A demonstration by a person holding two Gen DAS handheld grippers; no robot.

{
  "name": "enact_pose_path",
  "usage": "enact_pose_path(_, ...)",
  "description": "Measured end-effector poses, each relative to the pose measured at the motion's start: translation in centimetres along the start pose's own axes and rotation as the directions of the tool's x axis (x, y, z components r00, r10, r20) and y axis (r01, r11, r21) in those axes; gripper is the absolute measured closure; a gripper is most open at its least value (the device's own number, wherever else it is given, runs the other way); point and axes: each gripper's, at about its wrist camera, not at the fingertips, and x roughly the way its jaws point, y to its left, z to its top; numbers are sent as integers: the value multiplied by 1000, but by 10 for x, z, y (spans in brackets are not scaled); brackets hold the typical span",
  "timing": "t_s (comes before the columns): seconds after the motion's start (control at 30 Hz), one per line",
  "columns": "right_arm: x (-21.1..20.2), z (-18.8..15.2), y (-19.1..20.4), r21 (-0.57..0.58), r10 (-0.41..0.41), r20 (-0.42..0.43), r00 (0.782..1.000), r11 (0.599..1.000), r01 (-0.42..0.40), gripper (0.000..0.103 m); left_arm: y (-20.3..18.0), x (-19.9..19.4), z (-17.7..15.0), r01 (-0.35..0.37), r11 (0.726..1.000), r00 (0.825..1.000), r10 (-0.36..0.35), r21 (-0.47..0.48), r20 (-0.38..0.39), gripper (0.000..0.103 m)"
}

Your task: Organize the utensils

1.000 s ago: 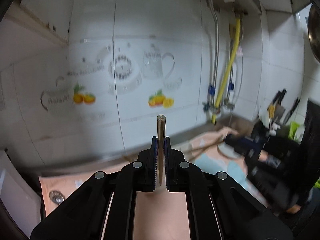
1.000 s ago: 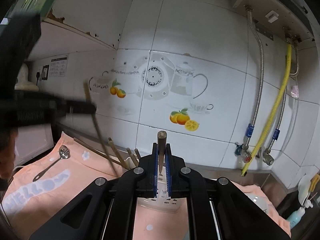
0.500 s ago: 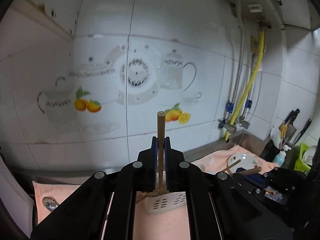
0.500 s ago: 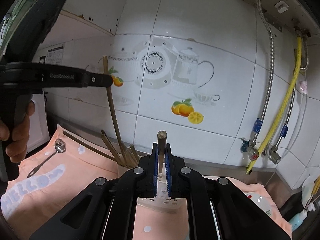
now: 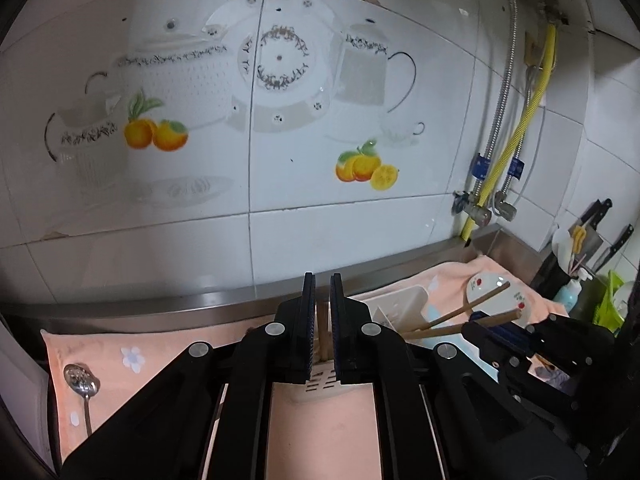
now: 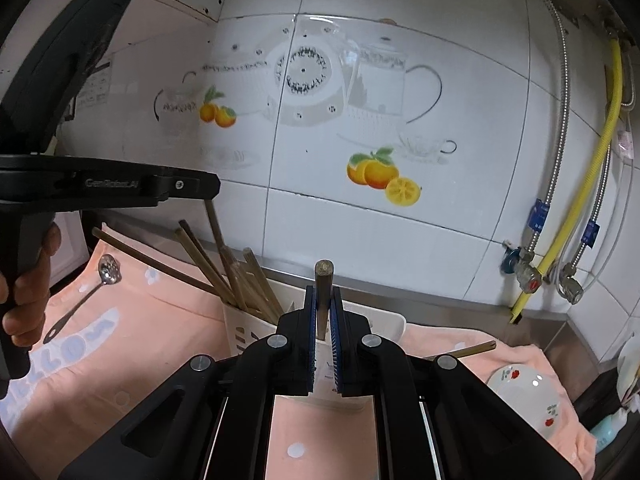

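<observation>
A white slotted utensil holder (image 6: 248, 332) is standing on a peach towel (image 6: 140, 320) against the steel ledge of a tiled wall, and several wooden chopsticks (image 6: 236, 280) are leaning in its left compartment, fanning up and to the left. The right gripper (image 6: 323, 312) is hovering just in front of the holder, its jaws pinching a single chopstick (image 6: 323, 292) that is standing nearly upright between the blue pads, its blunt end showing above them. In the left wrist view the left gripper (image 5: 322, 308) is showing its jaws nearly together around a thin wooden stick (image 5: 322, 336) that is running down between the pads toward the holder (image 5: 320, 380) below; whether the pads are pressing on it cannot be told from that view; the right wrist view is showing the same gripper (image 6: 200, 188) from the side, level and above the holder, a stick hanging from its tip into the bundle, and a hand (image 6: 28, 292) wrapped around its grip. Only the left wrist view is showing the right gripper (image 5: 492, 332) from outside, with chopstick ends (image 5: 472, 308) jutting beside it, and the knives (image 5: 600, 220) at the far right. Both views are showing a metal spoon (image 6: 92, 284) lying on the towel's left side, well apart from the holder, and a small white dish with red flowers (image 6: 524, 396) to the right.
</observation>
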Motion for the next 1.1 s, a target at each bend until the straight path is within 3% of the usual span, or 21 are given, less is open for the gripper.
enact_pose_path(0.17, -2, -3, -1, 4, -4, 4, 1000, 1000, 4, 93, -1, -9, -4, -10, 1000, 1000, 10, 12, 14, 76)
enact_pose_path(0.27, -10, -4, -1, 5, -8, 10, 1000, 1000, 8, 89, -5, -19, -7, -31, 999, 999, 30, 21, 33, 54)
enact_pose_path(0.7, -48, -21, 9, 20, -8, 27, 1000, 1000, 8, 59, -8, -63, -40, -103, 994, 993, 101, 28, 63, 16)
enact_pose_path(0.87, -57, -33, 12, 34, -1, 9, 1000, 999, 0, 51, -6, -76, -57, -130, 991, 989, 128, 29, 68, 6)
enact_pose_path(1.1, -72, -50, 17, 52, 2, -6, 1000, 999, -2, 37, -4, -85, -81, -166, 986, 985, 164, 29, 49, 5)
